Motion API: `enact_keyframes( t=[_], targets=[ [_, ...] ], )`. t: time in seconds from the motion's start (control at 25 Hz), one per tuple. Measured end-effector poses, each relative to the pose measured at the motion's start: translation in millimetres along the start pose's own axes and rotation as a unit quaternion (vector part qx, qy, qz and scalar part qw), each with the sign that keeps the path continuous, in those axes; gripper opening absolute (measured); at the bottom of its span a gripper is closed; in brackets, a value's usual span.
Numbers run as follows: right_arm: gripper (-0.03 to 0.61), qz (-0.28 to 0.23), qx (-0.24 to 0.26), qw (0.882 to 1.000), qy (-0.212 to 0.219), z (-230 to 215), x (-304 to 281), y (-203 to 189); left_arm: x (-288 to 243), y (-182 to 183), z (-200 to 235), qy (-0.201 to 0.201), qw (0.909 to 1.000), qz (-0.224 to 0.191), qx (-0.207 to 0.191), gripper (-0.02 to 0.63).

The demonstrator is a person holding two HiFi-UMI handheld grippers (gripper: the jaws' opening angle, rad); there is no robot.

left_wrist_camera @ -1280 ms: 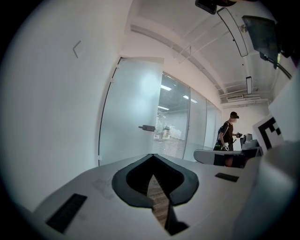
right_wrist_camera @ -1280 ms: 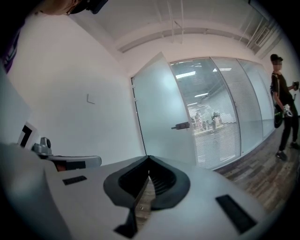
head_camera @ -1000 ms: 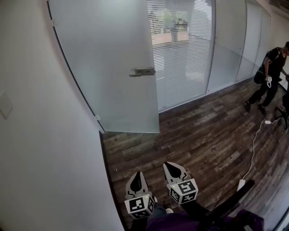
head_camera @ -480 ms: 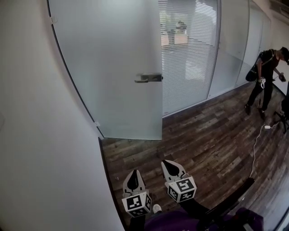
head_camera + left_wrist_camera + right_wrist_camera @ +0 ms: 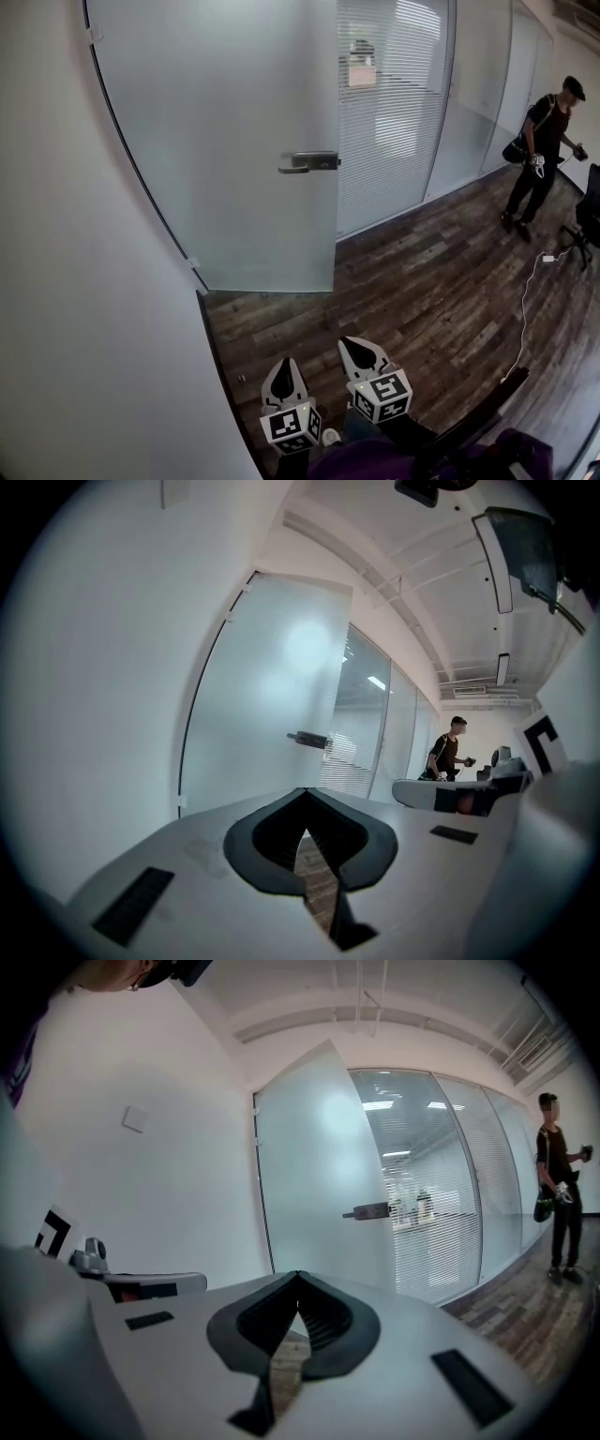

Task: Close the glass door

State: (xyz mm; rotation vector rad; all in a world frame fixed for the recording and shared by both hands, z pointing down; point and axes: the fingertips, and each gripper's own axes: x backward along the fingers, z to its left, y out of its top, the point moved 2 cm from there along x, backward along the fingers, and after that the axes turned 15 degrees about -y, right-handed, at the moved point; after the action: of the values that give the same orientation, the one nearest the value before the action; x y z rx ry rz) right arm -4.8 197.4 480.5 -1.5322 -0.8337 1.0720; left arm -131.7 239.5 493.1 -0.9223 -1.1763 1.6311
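White wall point(image 5: 75, 281) runs down the left, plain and bright. Dark wood-plank floor point(image 5: 422, 291) spreads right, a white cable point(image 5: 523, 314) trailing across it. Slatted glass partition point(image 5: 389, 112) glows at the back; a person point(image 5: 544, 150) stands far right near a dark chair point(image 5: 589, 211).

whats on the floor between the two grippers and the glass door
Nothing: in the head view only bare wood floor separates the left gripper and right gripper from the glass door.
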Motion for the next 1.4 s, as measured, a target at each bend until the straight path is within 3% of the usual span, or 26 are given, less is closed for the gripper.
enact_keyframes(
  t=[0.56,1.04,1.4],
  targets=[
    [-0.003,0.004,0.003,1.0,0.018,-19,-103,16,-80,12,53,0.036,0.9993,0.006,0.002,0.002],
    [-0.003,0.009,-0.017,1.0,0.01,-99,-199,51,-215,40,40,0.009,0.9997,0.014,-0.017,0.002],
    [-0.003,0.006,-0.013,1.0,0.015,-132,-245,63,-275,44,41,0.006,0.9995,0.015,-0.026,0.002]
  ],
)
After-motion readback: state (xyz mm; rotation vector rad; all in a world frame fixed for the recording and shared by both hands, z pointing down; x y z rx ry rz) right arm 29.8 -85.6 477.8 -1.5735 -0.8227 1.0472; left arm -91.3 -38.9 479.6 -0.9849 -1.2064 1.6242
